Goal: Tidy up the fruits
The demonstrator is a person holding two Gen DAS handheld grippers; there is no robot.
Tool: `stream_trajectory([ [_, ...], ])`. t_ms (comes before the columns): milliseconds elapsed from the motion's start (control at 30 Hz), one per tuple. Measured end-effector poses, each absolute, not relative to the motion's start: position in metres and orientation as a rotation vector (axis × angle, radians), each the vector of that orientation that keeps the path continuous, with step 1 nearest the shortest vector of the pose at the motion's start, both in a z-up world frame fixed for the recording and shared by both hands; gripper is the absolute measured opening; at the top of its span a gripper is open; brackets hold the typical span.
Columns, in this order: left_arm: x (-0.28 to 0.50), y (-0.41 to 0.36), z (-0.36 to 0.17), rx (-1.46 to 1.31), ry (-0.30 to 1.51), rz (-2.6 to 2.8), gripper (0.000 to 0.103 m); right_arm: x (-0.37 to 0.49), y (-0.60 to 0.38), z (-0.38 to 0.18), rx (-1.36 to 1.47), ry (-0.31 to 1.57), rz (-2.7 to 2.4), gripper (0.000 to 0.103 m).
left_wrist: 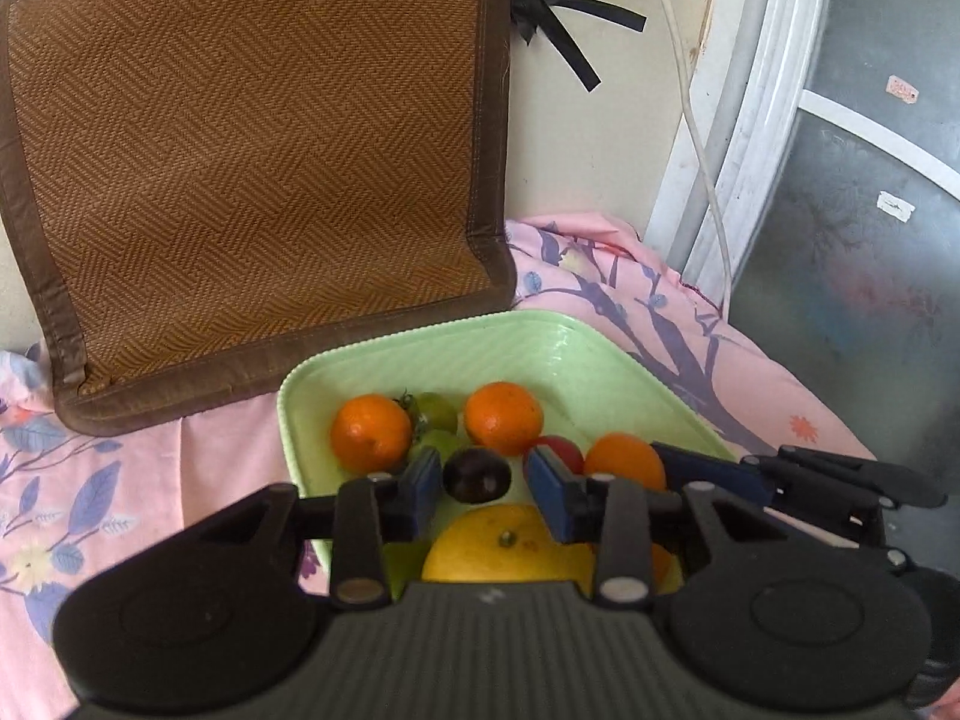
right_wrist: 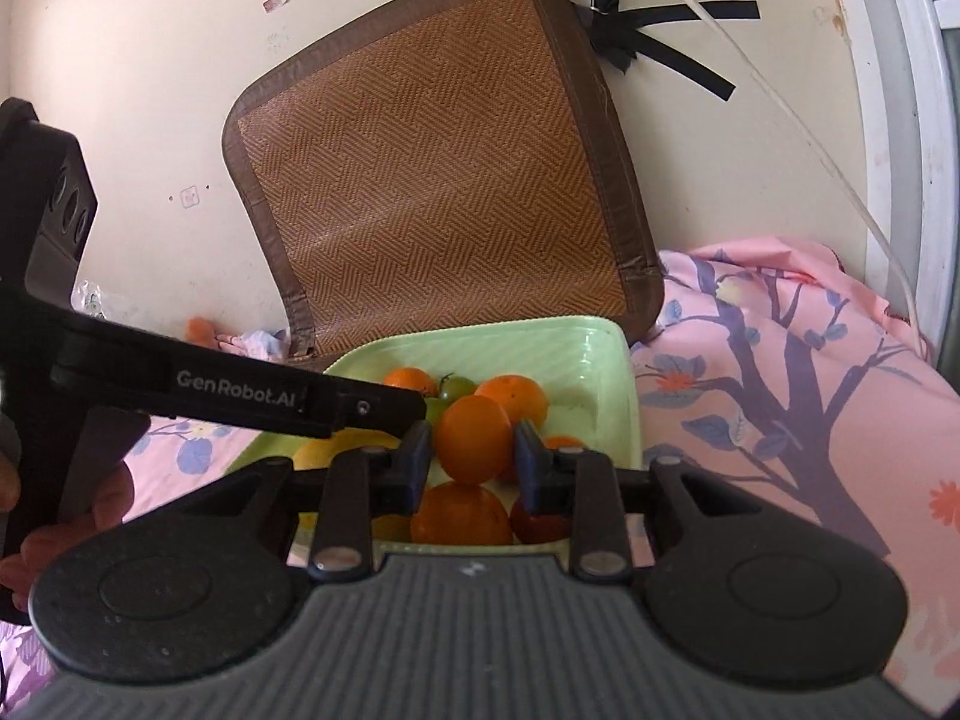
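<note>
Orange (right_wrist: 474, 438) pinched in your right gripper (right_wrist: 473, 459) may slip onto the tray (right_wrist: 576, 342), while your left gripper (left_wrist: 482, 480) gapes around the plum (left_wrist: 477, 475).

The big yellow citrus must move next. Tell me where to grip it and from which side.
Best grip the yellow citrus across its widest middle, from above, left tool opened wide. It is round, stem end up, and smaller fruit crowd its far side in the green tray.

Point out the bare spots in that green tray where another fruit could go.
The far half of the green tray, between its back rim and the two oranges, is bare, as is its far right corner. The near half is crowded: oranges, green tomatoes, a dark fruit and a large yellow citrus.
</note>
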State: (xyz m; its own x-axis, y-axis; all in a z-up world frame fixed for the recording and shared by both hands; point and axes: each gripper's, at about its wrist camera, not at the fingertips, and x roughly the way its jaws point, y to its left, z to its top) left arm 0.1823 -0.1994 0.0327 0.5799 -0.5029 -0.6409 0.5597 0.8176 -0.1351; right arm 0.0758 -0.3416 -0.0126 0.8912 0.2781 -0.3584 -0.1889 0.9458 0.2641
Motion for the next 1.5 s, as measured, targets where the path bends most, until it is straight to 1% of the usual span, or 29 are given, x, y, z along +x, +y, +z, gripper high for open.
stream_trajectory([
  [133,0.174,-0.199,0.038,0.089,0.707,-0.611,0.045,0.066,-0.343,-0.006,0.238,0.376,0.24,0.033],
  [233,0.162,-0.187,0.053,0.052,0.681,-0.593,0.051,0.046,-0.347,0.001,0.288,0.34,0.227,0.033],
  [267,0.154,-0.182,0.058,0.044,0.667,-0.583,0.054,0.037,-0.348,0.002,0.318,0.332,0.219,0.033],
  [367,0.124,-0.17,0.07,0.069,0.624,-0.526,0.059,0.001,-0.346,0.0,0.408,0.312,0.181,0.033],
  [400,0.112,-0.167,0.071,0.084,0.61,-0.507,0.062,-0.013,-0.344,-0.002,0.442,0.303,0.167,0.033],
  [433,0.099,-0.165,0.071,0.105,0.597,-0.487,0.064,-0.027,-0.342,-0.005,0.478,0.299,0.156,0.035],
  [467,0.085,-0.163,0.071,0.129,0.585,-0.464,0.069,-0.038,-0.339,-0.008,0.514,0.298,0.144,0.049],
  [500,0.074,-0.161,0.069,0.144,0.578,-0.446,0.081,-0.049,-0.336,-0.011,0.544,0.299,0.132,0.063],
  [533,0.061,-0.159,0.067,0.156,0.573,-0.427,0.085,-0.057,-0.333,-0.015,0.564,0.31,0.127,0.066],
  [567,0.049,-0.156,0.065,0.163,0.569,-0.417,0.088,-0.064,-0.329,-0.019,0.587,0.335,0.134,0.066],
  [733,0.007,-0.142,0.059,0.163,0.584,-0.388,0.09,-0.088,-0.307,-0.034,0.647,0.418,0.133,0.066],
  [800,-0.008,-0.133,0.058,0.16,0.576,-0.38,0.097,-0.098,-0.296,-0.034,0.628,0.428,0.151,0.067],
  [867,-0.021,-0.124,0.058,0.16,0.56,-0.363,0.1,-0.108,-0.287,-0.032,0.609,0.424,0.164,0.071],
  [900,-0.027,-0.119,0.057,0.158,0.555,-0.354,0.101,-0.113,-0.283,-0.032,0.604,0.422,0.171,0.075],
  [933,-0.034,-0.114,0.056,0.152,0.554,-0.346,0.101,-0.118,-0.28,-0.032,0.6,0.423,0.176,0.076],
  [967,-0.038,-0.11,0.054,0.143,0.559,-0.338,0.103,-0.122,-0.276,-0.031,0.594,0.426,0.182,0.077],
  [1267,-0.057,-0.078,0.037,0.093,0.635,-0.288,0.103,-0.143,-0.261,-0.027,0.583,0.431,0.172,0.08],
  [1500,-0.061,-0.065,0.033,0.097,0.654,-0.238,0.103,-0.146,-0.256,-0.026,0.58,0.437,0.158,0.081],
])
